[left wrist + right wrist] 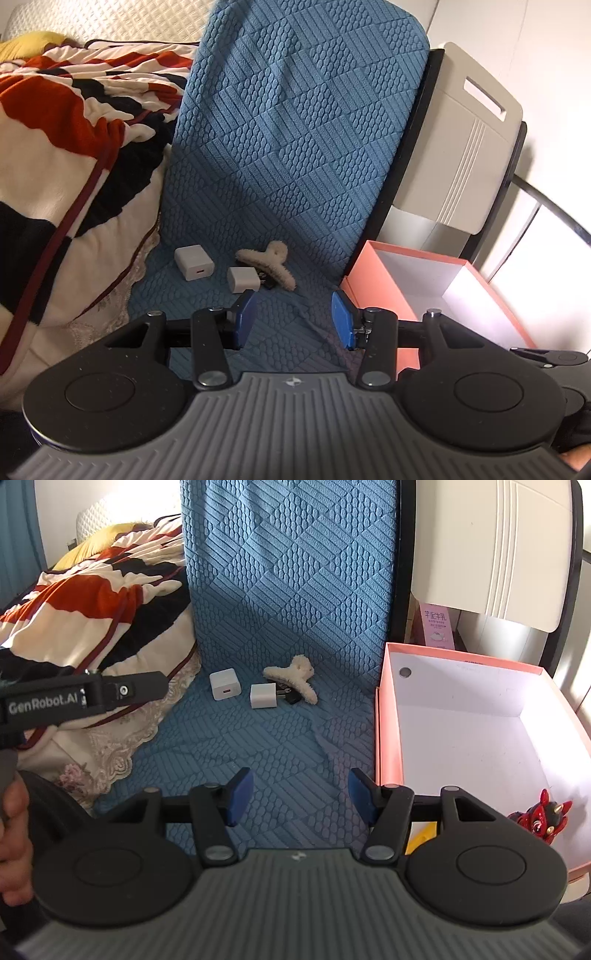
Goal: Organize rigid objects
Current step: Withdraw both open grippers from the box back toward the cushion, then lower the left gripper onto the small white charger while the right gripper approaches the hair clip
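From the left wrist view, the left gripper [295, 317] holds its two blue pads [245, 314] wide apart with nothing between them, over a blue quilted cover [295, 129] embossed in blocks of ribs and oval scales. Ahead of the fingers and a little toward the left pad lie three small items close together: a white cube charger [194, 263] with a port on its front face, a second white plug adapter [243, 279] with dark metal prongs, and a fuzzy cream hair claw [269, 264] whose arm touches the adapter's prong end. Just beyond the right pad stands a salmon-pink cardboard box [373, 291], open-topped, with a smooth white lining. Left of the fingers, a plush blanket [66, 147] in red, black and cream is bunched up. Behind the box rises a smooth beige plastic appliance [465, 155] with ribbed lines and a slot handle.

From the right wrist view, the right gripper [301, 794] is likewise spread wide and empty above the same quilted cover [288, 590]. The cube charger [224, 684], plug adapter [264, 696] and hair claw [293, 675] sit well ahead, between the two pads' lines. The pink box [386, 716] stands just beside the right pad; inside it, at the near corner, rests a glossy red-and-black figurine [541, 816], and a yellow piece [421, 836] shows behind the right finger linkage. The left gripper's black body [74, 698] reaches in from the left.
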### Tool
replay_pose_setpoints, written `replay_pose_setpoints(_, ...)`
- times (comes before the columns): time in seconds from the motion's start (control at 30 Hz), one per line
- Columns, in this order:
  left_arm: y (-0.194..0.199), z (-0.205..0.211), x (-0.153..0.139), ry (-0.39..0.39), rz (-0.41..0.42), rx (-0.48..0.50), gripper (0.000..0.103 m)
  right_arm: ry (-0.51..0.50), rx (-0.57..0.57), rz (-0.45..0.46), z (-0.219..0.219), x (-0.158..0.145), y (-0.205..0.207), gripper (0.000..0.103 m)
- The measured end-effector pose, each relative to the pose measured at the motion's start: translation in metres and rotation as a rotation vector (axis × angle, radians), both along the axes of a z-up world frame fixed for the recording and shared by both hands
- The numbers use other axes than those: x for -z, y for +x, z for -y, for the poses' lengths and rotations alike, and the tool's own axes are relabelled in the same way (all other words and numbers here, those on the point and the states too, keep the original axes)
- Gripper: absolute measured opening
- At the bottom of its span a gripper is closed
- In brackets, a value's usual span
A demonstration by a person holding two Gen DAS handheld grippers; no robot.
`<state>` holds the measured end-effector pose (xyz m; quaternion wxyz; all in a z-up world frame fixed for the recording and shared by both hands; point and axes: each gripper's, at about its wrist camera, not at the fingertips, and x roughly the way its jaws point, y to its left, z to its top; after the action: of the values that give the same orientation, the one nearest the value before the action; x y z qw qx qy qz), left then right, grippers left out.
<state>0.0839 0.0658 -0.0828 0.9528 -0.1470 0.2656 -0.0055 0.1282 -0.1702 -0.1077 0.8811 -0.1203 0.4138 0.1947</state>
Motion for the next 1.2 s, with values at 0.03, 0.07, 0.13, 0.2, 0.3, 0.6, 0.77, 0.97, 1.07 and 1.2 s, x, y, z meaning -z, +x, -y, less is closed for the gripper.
replay_pose_setpoints(0.03, -0.001, 0.001, 0.001, 0.009, -0.002, 0.002, 0.051, 0.003, 0.002, 0.001, 0.000, 0.001, -0.001, 0.060)
replay_pose_setpoints(0.07, -0.001, 0.002, 0.002, 0.012, -0.004, 0.001, 0.051, 0.008, 0.005, -0.001, 0.001, 0.003, -0.002, 0.060)
replay_pose_setpoints(0.13, 0.001, 0.003, 0.006, 0.008, -0.008, 0.004, 0.051, 0.012, 0.014, -0.005, 0.002, 0.007, -0.001, 0.060)
replay_pose_setpoints(0.2, 0.003, 0.002, 0.011, 0.001, -0.025, 0.003, 0.051, 0.012, 0.028, -0.008, 0.003, 0.011, -0.001, 0.060)
replay_pose_setpoints(0.3, 0.008, -0.002, 0.021, -0.013, -0.055, 0.008, 0.051, 0.016, 0.048, -0.010, 0.005, 0.016, -0.001, 0.060)
replay_pose_setpoints(0.6, 0.036, -0.008, 0.031, -0.016, -0.086, 0.033, 0.051, 0.045, 0.063, -0.021, 0.000, 0.025, 0.010, 0.060)
replay_pose_setpoints(0.77, 0.064, -0.013, 0.036, -0.029, -0.109, 0.037, 0.051, 0.048, 0.052, -0.016, -0.003, 0.029, 0.028, 0.060)
replay_pose_setpoints(0.97, 0.100, -0.020, 0.047, -0.062, -0.174, 0.035, 0.051, 0.050, 0.017, -0.058, -0.008, 0.042, 0.058, 0.060)
replay_pose_setpoints(1.07, 0.117, -0.025, 0.055, -0.081, -0.202, 0.037, 0.051, 0.002, -0.033, -0.043, -0.015, 0.048, 0.068, 0.060)
replay_pose_setpoints(1.2, 0.145, -0.043, 0.070, -0.122, -0.284, -0.007, 0.051, 0.042, -0.022, -0.112, -0.018, 0.061, 0.089, 0.060)
